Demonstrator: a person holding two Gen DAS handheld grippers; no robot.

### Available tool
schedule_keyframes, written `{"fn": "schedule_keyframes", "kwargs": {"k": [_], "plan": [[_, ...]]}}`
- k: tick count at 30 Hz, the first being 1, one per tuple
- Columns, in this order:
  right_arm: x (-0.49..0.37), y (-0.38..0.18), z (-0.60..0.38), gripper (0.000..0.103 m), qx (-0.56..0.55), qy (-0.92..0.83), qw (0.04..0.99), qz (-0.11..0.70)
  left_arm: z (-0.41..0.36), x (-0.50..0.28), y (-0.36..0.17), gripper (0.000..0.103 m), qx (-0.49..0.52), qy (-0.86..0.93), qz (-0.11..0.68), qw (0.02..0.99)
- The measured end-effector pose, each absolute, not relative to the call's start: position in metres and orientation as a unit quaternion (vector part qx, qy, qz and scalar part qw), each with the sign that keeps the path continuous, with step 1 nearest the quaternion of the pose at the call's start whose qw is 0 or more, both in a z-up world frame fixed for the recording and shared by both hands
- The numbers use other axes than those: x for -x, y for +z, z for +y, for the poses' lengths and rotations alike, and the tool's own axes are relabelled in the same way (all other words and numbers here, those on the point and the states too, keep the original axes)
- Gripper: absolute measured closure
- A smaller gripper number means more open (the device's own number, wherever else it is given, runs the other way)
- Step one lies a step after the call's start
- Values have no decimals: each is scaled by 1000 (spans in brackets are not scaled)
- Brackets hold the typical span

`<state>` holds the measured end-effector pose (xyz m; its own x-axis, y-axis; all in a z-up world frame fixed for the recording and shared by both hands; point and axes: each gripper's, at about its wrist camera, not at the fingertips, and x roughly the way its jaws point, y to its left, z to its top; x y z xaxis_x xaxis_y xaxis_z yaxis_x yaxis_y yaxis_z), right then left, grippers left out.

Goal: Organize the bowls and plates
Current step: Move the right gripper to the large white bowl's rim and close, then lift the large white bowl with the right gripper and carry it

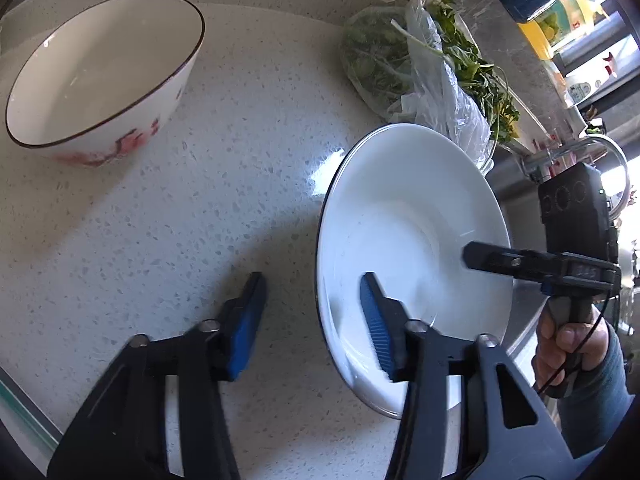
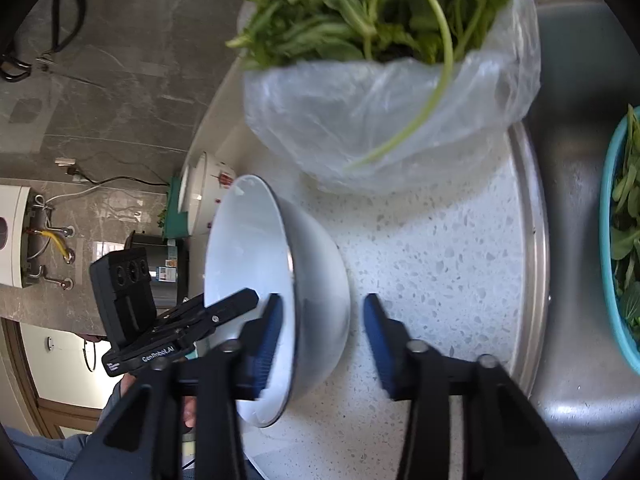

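Two grippers' fingers straddle opposite rims of the smooth white plate [image 1: 404, 240] on the speckled counter [image 1: 200, 220], left gripper [image 1: 312, 320] and right gripper [image 2: 320, 336] parted, pads clear of it.

Your surface [image 1: 224, 208] is pale speckled stone, glossy, with a bright glare patch near centre. At 10 o'clock in the left wrist view sits a white bowl [image 1: 100, 76], dark-rimmed, red pattern on its side, upright. At 1 o'clock lies a clear plastic bag of leafy greens [image 1: 436, 68]. At 4 o'clock you have a white dish [image 1: 400, 216]; it looks tilted, with only its lower rim near the surface. The bag is just beside the dish's far rim; the bowl sits well apart.
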<state>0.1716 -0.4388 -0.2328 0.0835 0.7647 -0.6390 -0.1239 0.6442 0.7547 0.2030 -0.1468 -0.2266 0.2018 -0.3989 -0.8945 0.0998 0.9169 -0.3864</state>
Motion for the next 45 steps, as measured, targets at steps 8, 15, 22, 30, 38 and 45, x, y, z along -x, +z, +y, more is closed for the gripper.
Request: {"fn": "schedule_keyframes", "kwargs": {"k": [8, 15, 22, 30, 38, 45], "plan": [[-168, -232, -435, 74, -256, 314, 690, 600, -165, -204, -234, 91, 100, -165, 610, 769], [-156, -229, -427, 76, -246, 310, 690, 606, -155, -185, -221, 91, 105, -159, 608, 771], [-134, -216, -413, 77, -237, 320, 684, 612, -142, -150, -197, 91, 114, -149, 604, 775], [-101, -212, -399, 76, -237, 325, 657, 638, -122, -91, -186, 91, 131, -135, 621, 761], [-76, -226, -380, 76, -223, 327, 630, 668, -100, -43, -197, 91, 150, -118, 642, 742], [-73, -235, -374, 77, -209, 326, 630, 673, -98, -36, -206, 91, 143, -109, 645, 743]]}}
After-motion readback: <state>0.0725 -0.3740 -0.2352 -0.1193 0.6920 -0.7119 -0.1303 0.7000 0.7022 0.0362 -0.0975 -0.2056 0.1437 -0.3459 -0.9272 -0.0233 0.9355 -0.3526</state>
